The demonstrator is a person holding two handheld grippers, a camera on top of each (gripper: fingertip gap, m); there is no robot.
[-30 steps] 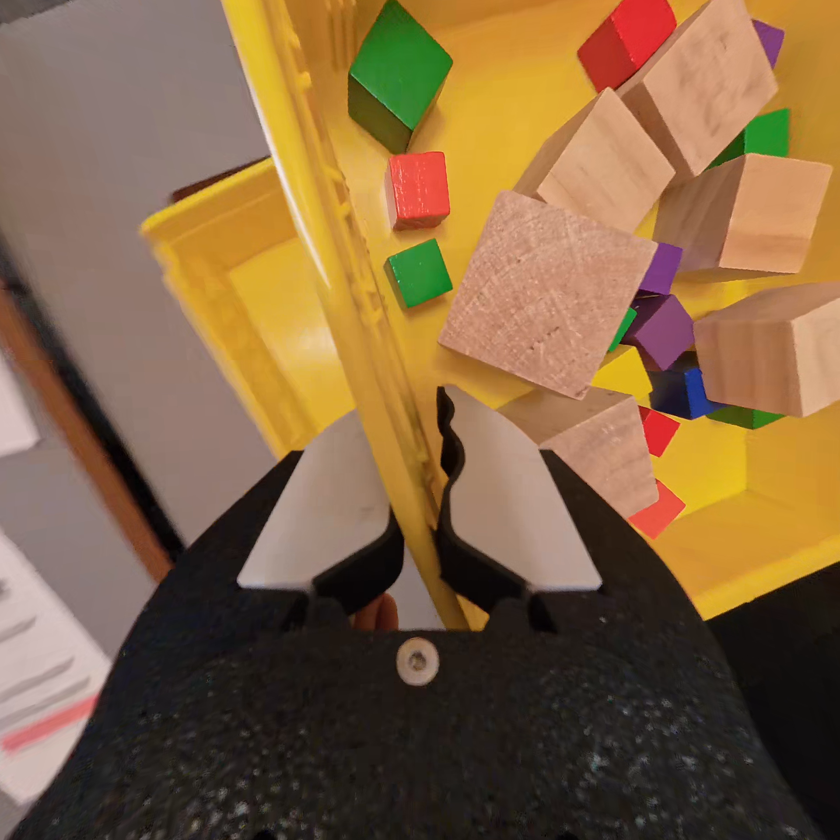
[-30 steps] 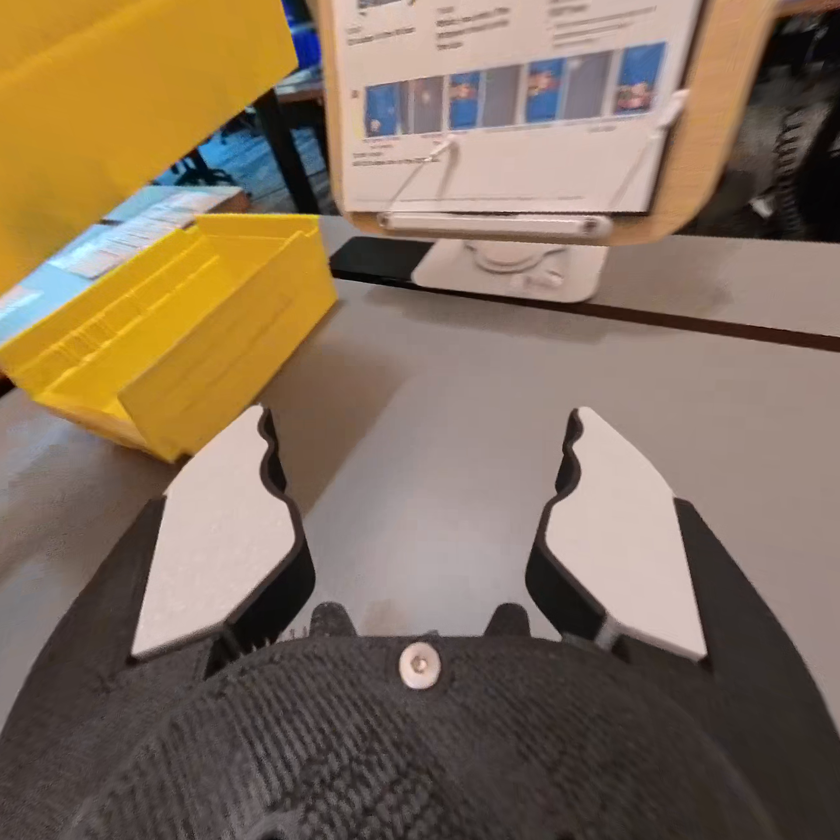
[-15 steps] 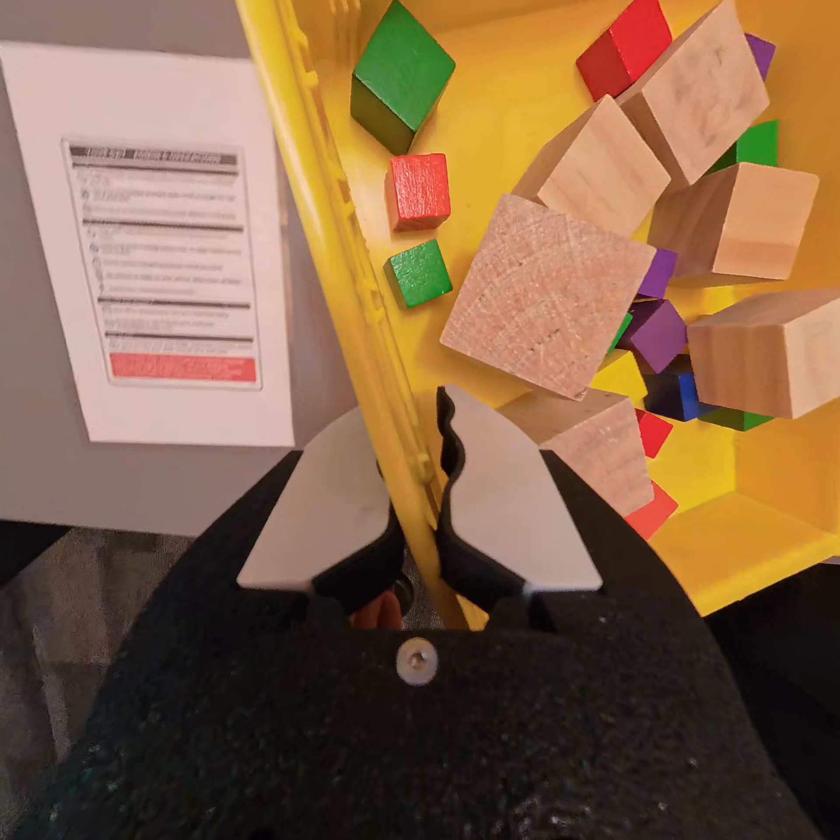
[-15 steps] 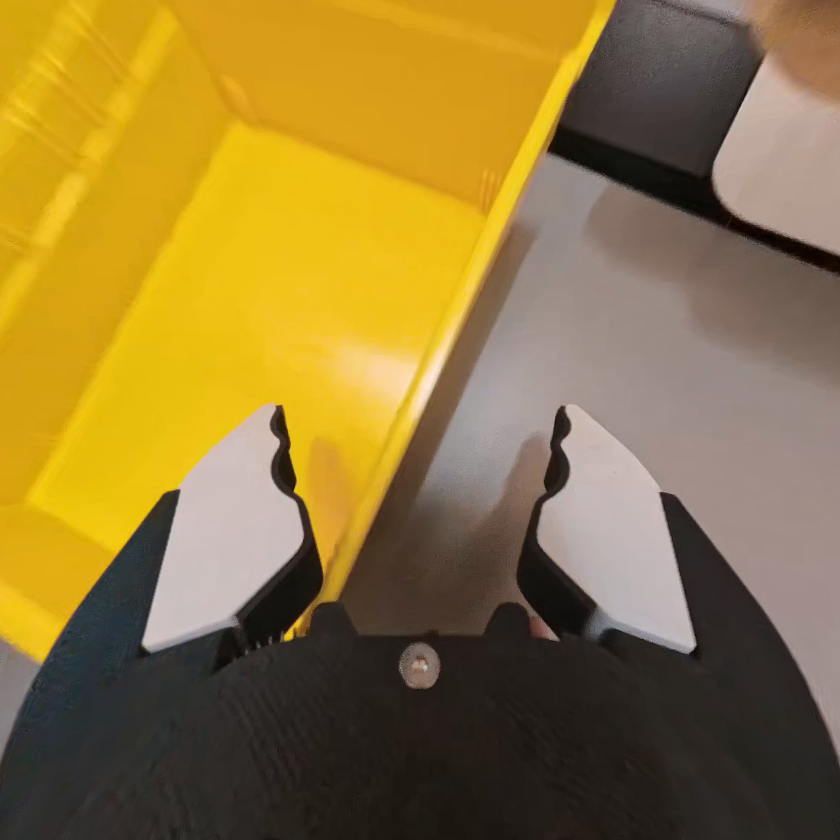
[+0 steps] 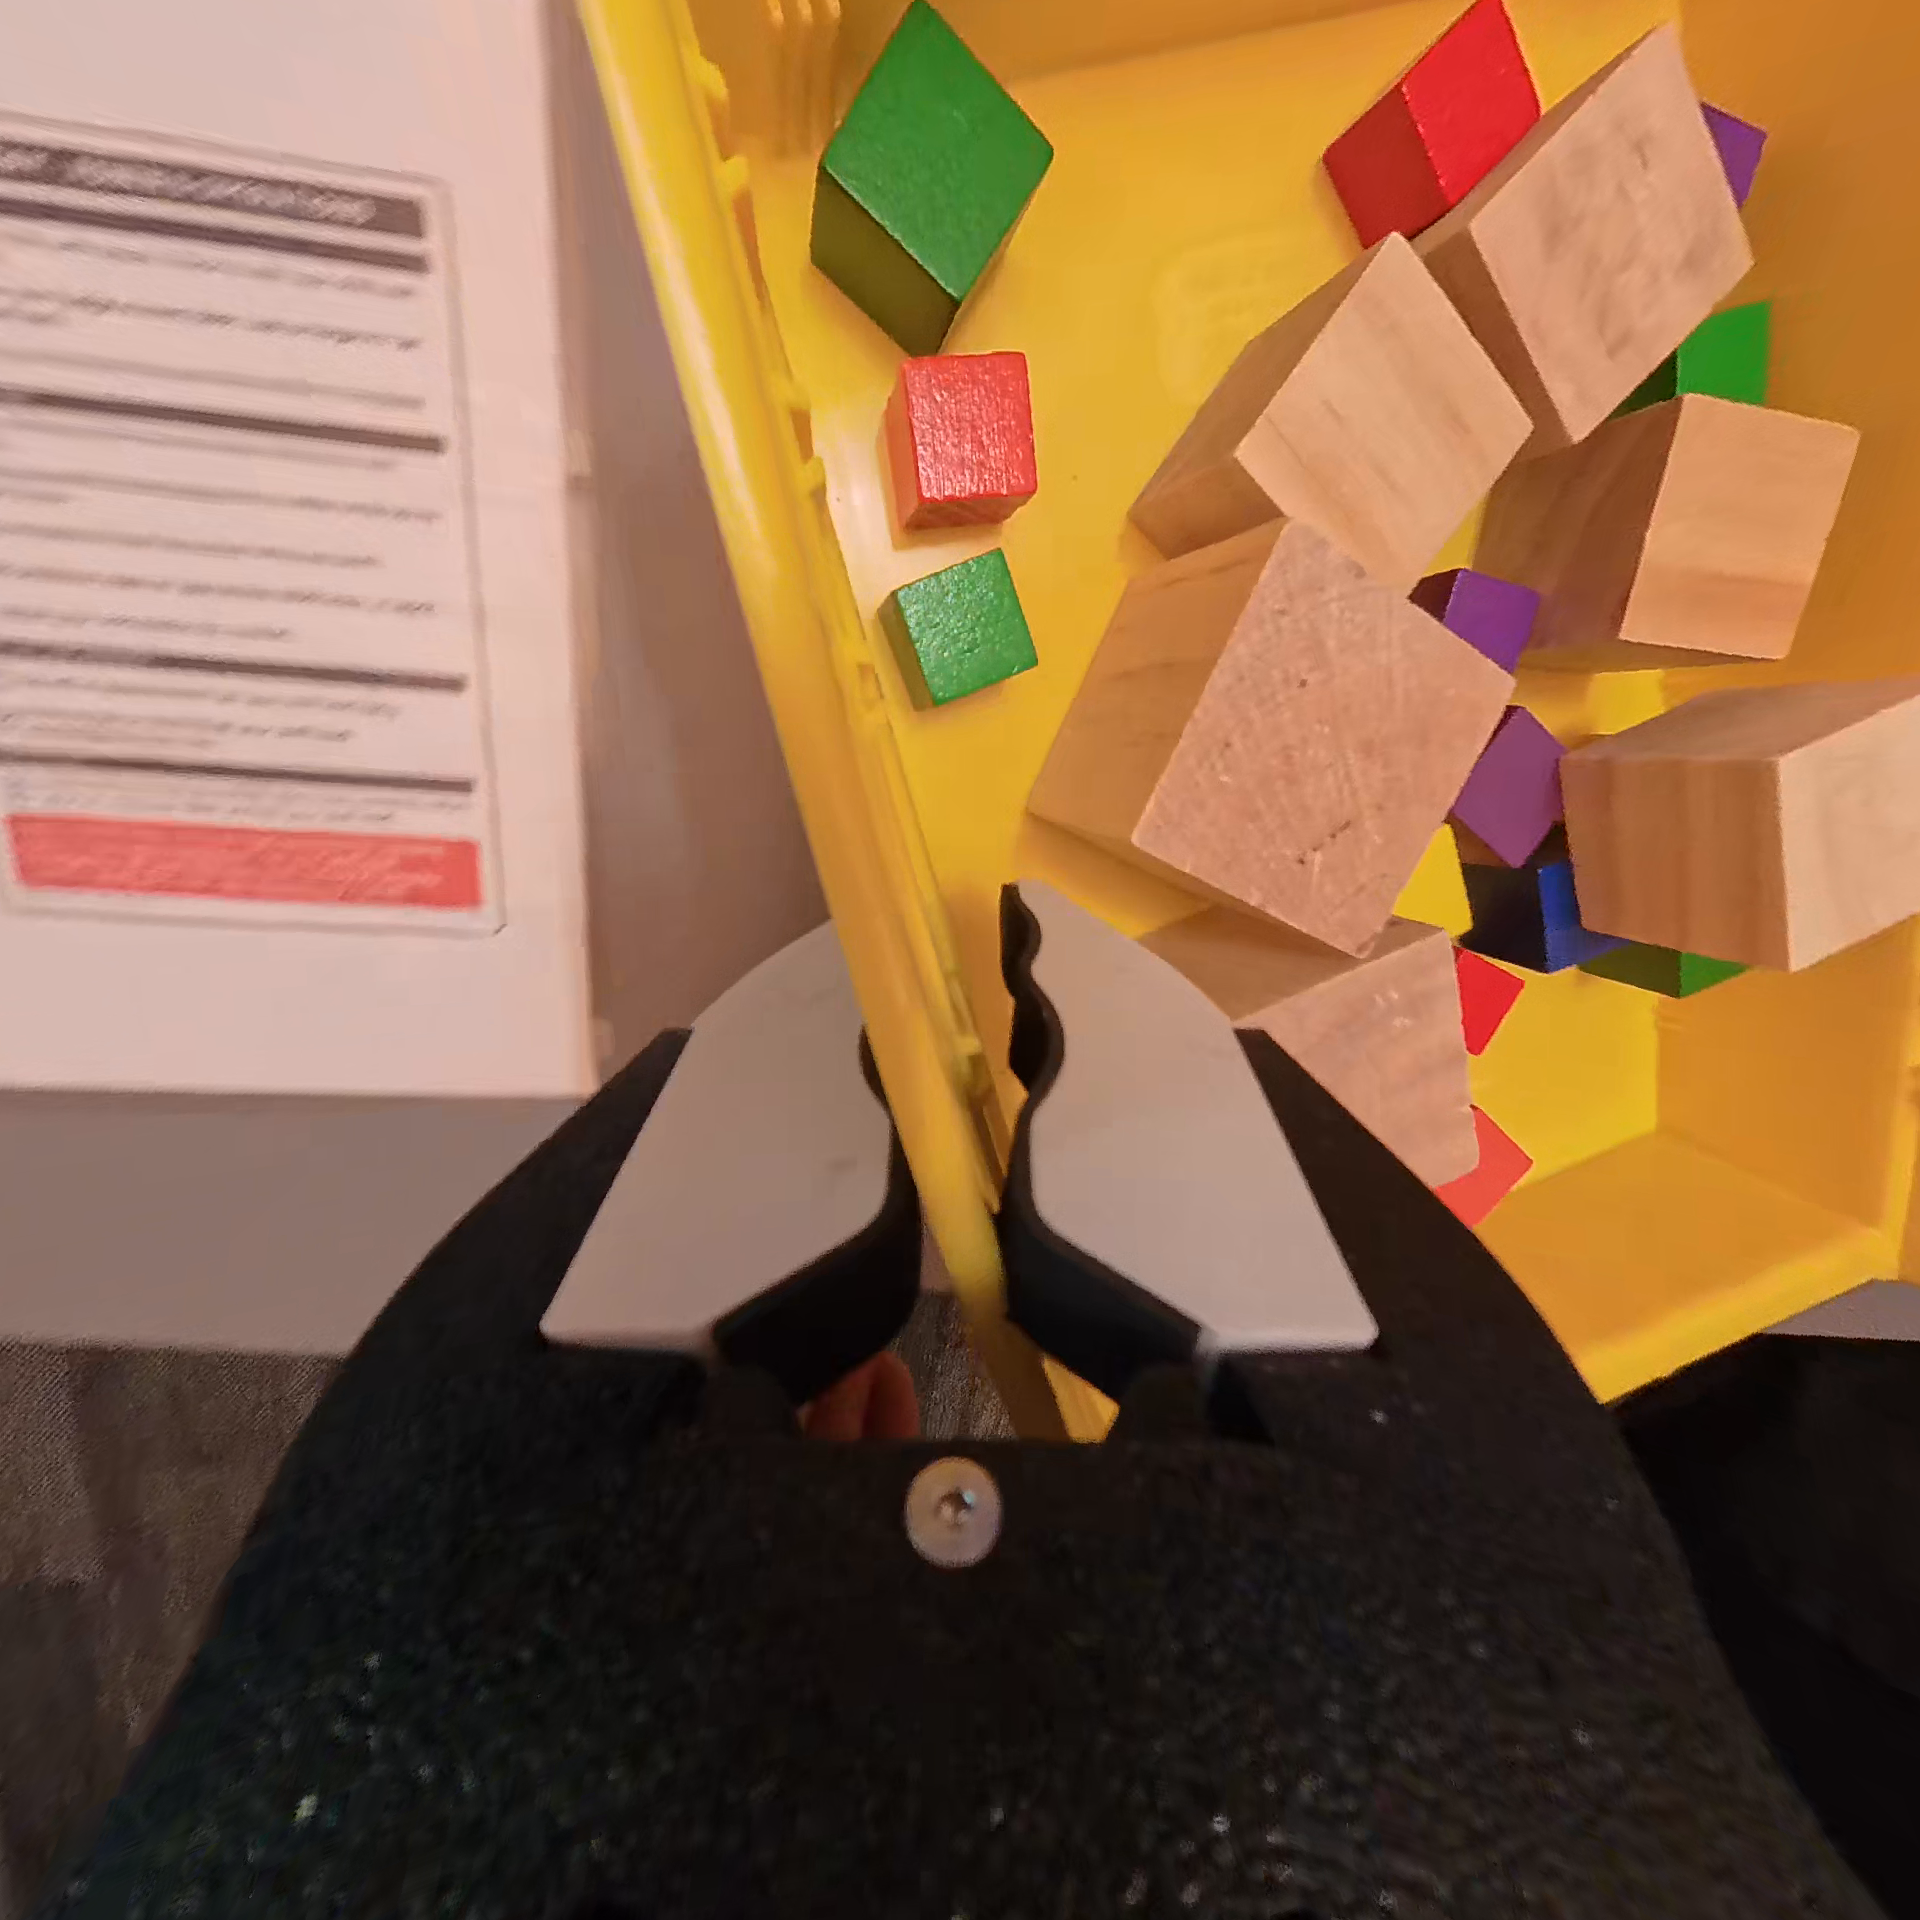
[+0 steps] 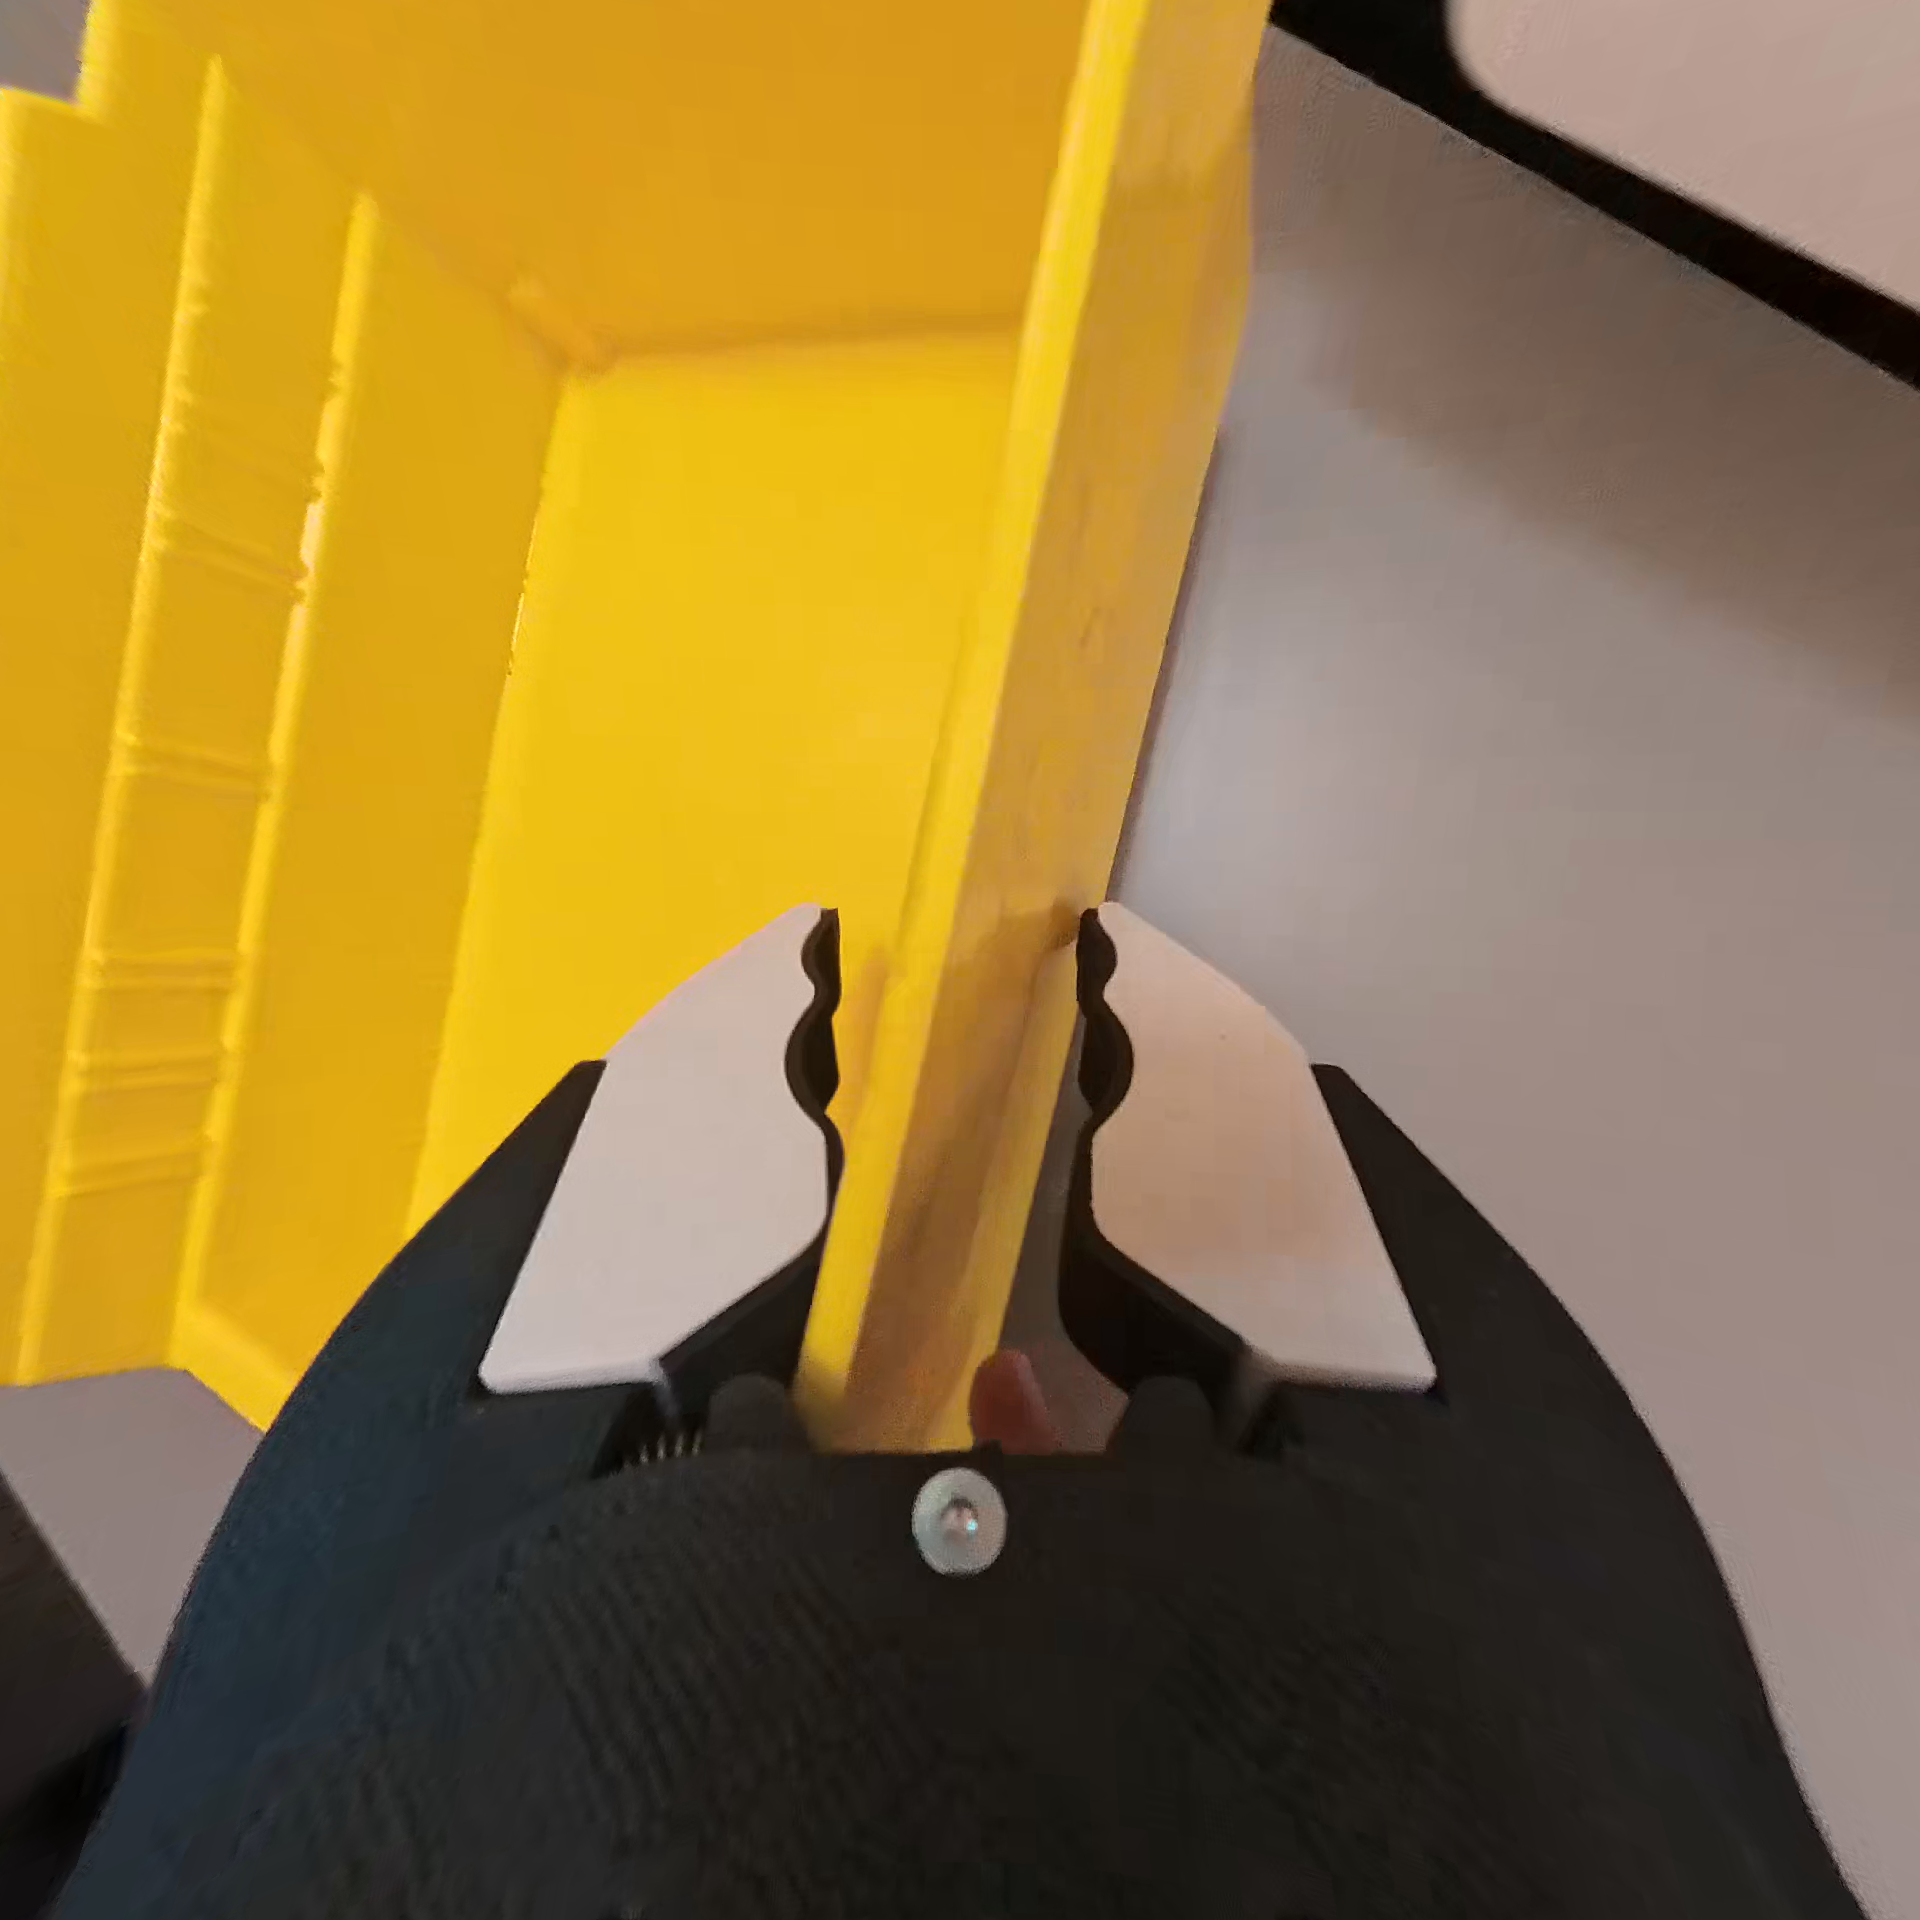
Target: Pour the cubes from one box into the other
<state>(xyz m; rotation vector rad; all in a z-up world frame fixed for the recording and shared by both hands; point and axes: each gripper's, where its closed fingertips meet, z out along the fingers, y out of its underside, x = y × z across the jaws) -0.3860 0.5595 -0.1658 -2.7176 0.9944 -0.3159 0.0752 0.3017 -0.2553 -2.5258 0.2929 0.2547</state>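
The grey table [image 6: 1558,727] carries the empty yellow box [image 6: 727,623], which stands open-topped with a bare floor and ribbed left wall. The right gripper [image 6: 954,920] straddles this box's right wall, one finger inside and one outside; its jaws stand narrow, the outer finger at the wall, a thin gap showing on the inner side, so I cannot tell whether the grip is firm. In the left wrist view the full yellow box [image 5: 1143,260] fills the upper right, and the left gripper [image 5: 940,914] is clamped on its side wall — one finger outside, the other inside beside the cubes. Beyond that wall lies a white printed sheet [image 5: 260,520] with a red band near its lower edge, on the grey surface. Inside the held box the biggest pieces are plain wooden cubes: the nearest wooden cube [image 5: 1299,748] leans just above the inner fingertip, with other wooden cubes [image 5: 1600,239] piled behind and to its right. A large green cube [image 5: 935,177] sits near the gripped wall, a large red cube [image 5: 1444,114] farther right. Smaller still, a small red cube [image 5: 966,436] and a small green cube [image 5: 961,629] lie apart from the pile, close to the wall — while small purple cubes [image 5: 1507,790], a blue cube [image 5: 1538,914] and more red ones are wedged under the wooden ones.
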